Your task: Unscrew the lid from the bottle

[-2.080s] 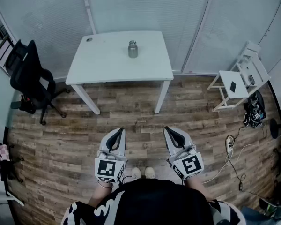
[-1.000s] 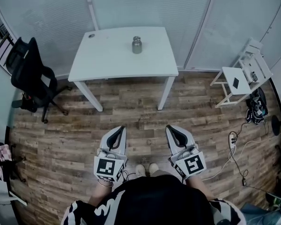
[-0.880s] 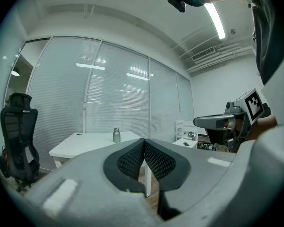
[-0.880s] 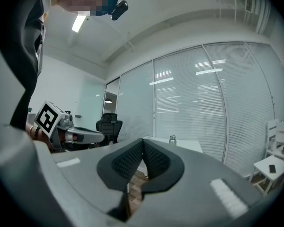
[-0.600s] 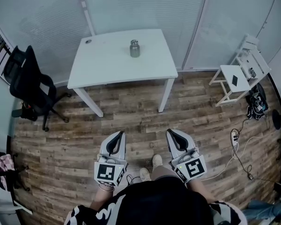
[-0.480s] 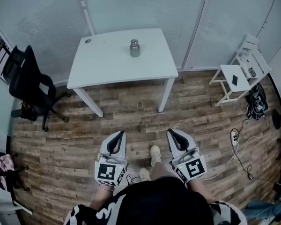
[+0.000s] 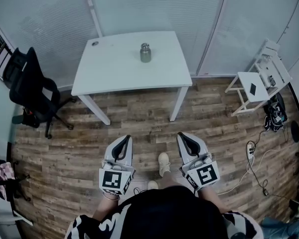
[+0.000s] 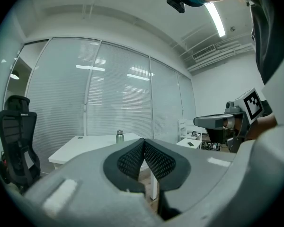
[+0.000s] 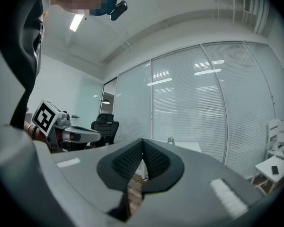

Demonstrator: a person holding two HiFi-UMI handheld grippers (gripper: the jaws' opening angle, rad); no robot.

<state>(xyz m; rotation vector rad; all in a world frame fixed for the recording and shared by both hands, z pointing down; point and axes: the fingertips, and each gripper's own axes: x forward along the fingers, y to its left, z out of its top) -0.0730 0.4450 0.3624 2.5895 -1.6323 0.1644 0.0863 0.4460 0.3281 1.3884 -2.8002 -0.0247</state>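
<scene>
**Bottle on the Table, Both Grippers Shut and Empty**

The bottle (image 7: 145, 53) stood upright on the white table (image 7: 114, 68). It was toward the back edge and a little right of the middle. Its lid (image 7: 145, 46) was on top. A small dark round spot (image 7: 94, 43) sat at the table's far left corner, well apart from the bottle.

The person stood on the wood floor (image 7: 139, 118), well apart from the table. The left gripper (image 7: 128, 138) was held low in front of the body and pointed toward the table. Its jaws were pressed together, with nothing between them. The right gripper (image 7: 180, 135) was beside it and pointed the same way. Its jaws were pressed together too, and it held nothing. A light shoe (image 7: 163, 162) showed in the gap between the two grippers.

A black chair (image 7: 30, 88) stood to the left of the table. A small white stand (image 7: 254, 91) stood to the right, with a flat dark thing on it. Cables (image 7: 254, 158) lay on the floor near the stand.
</scene>
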